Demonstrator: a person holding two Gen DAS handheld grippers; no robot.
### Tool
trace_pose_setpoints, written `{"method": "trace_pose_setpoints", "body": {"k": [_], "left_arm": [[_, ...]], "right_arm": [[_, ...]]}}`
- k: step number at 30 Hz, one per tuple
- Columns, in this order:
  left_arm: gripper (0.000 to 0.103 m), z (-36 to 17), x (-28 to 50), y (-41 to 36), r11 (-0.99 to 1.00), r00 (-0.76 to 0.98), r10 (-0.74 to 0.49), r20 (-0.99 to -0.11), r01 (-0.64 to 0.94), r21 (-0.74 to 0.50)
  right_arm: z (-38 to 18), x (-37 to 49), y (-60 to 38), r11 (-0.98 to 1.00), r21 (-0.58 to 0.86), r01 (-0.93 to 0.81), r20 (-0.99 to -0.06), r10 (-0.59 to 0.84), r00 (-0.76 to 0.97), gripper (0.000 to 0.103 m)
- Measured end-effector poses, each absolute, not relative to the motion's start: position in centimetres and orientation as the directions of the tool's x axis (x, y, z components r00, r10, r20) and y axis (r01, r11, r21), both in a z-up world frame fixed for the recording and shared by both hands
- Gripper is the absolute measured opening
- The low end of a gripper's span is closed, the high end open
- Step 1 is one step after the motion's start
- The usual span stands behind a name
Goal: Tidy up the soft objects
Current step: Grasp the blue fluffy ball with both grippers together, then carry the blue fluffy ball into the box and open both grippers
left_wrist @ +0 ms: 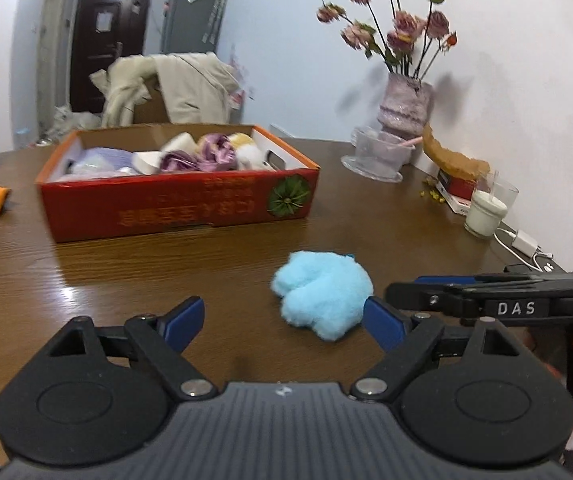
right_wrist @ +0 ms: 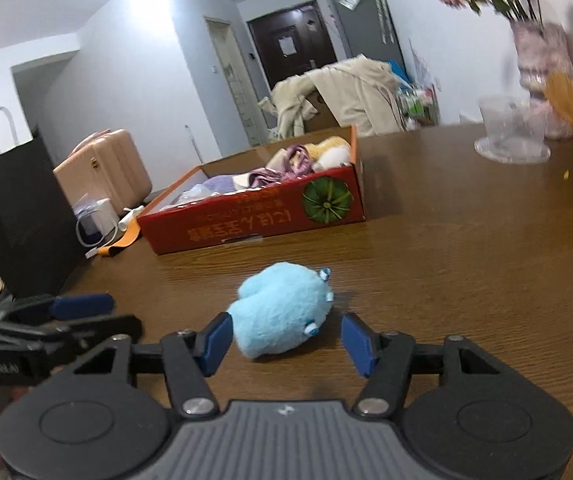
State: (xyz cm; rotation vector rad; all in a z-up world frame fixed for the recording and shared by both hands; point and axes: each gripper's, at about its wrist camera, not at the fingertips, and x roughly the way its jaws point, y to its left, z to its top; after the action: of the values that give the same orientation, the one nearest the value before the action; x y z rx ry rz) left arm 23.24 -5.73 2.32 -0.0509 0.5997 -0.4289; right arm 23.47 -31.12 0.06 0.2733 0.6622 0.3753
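We saw the blue plush toy (right_wrist: 282, 310) lying on the wooden table (right_wrist: 466, 248) at lower centre, between our right gripper (right_wrist: 286, 338)'s spread jaws, unpinched. Our left gripper (left_wrist: 284, 322) gaped wide beside it, empty. The red box (left_wrist: 174, 200) of soft things sat behind, upper left.
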Motion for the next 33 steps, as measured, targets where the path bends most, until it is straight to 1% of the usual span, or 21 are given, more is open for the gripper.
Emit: {"method": "trace_pose_setpoints", "body": {"k": [2,3,5,6,7,9,10,12,14,17,23,26,28,33], "left_arm": [[0.087,1.6,25.4,-6.1,0.896,0.723,-0.439,-0.533,0.396,-0.199],[0.083,1.2,26.9,-6.2,0.89,0.714,-0.451,-0.536,0.402,-0.214],[0.078,0.5,29.3,-6.3,0.878,0.694,-0.476,-0.54,0.405,-0.253],[0.07,0.1,30.7,-6.2,0.87,0.674,-0.492,-0.55,0.404,-0.283],[0.066,-0.5,32.2,-6.2,0.862,0.648,-0.506,-0.569,0.396,-0.316],[0.05,-1.7,34.3,-5.9,0.846,0.599,-0.533,-0.597,0.381,-0.372],[0.05,-2.4,34.8,-5.6,0.835,0.582,-0.55,-0.599,0.371,-0.406],[0.041,-2.9,35.1,-4.8,0.81,0.571,-0.584,-0.576,0.364,-0.46],[0.037,-3.0,35.0,-4.2,0.794,0.57,-0.603,-0.559,0.361,-0.489],[0.036,-3.1,35.0,-4.1,0.798,0.583,-0.595,-0.553,0.349,-0.491],[0.036,-3.3,35.0,-4.0,0.787,0.582,-0.606,-0.542,0.343,-0.512],[0.036,-3.2,34.9,-4.0,0.786,0.587,-0.607,-0.535,0.346,-0.512],[0.034,-2.9,34.5,-4.1,0.79,0.594,-0.601,-0.534,0.342,-0.509],[0.034,-1.3,31.1,-3.3,0.786,0.638,-0.599,-0.483,0.356,-0.505]], "right_arm": [[-0.6,24.6,-31.2,0.884,0.396,-0.248,-0.543,0.443,0.713,0.056],[-1.1,25.4,-31.0,0.877,0.412,-0.249,-0.547,0.456,0.702,0.054],[-1.9,27.0,-30.6,0.863,0.435,-0.258,-0.562,0.484,0.671,0.052],[-2.2,27.6,-30.3,0.858,0.44,-0.265,-0.568,0.495,0.657,0.048],[-2.5,28.3,-30.2,0.854,0.445,-0.27,-0.57,0.502,0.65,0.047],[-2.8,29.5,-30.0,0.84,0.462,-0.284,-0.562,0.525,0.639,0.045],[-2.9,30.1,-30.0,0.839,0.464,-0.286,-0.56,0.527,0.639,0.045],[-3.1,31.1,-30.2,0.834,0.468,-0.291,-0.553,0.534,0.64,0.045],[-3.6,32.2,-30.5,0.811,0.508,-0.29,-0.54,0.562,0.626,0.044],[-4.3,32.9,-30.8,0.778,0.56,-0.286,-0.517,0.597,0.613,0.042],[-4.7,33.0,-31.2,0.758,0.593,-0.272,-0.497,0.61,0.617,0.04],[-4.5,32.8,-31.1,0.762,0.592,-0.264,-0.5,0.604,0.621,0.04],[-4.1,32.3,-30.9,0.771,0.581,-0.262,-0.502,0.593,0.63,0.038],[-2.2,29.9,-30.4,0.763,0.576,-0.292,-0.47,0.602,0.645,0.037]]}}
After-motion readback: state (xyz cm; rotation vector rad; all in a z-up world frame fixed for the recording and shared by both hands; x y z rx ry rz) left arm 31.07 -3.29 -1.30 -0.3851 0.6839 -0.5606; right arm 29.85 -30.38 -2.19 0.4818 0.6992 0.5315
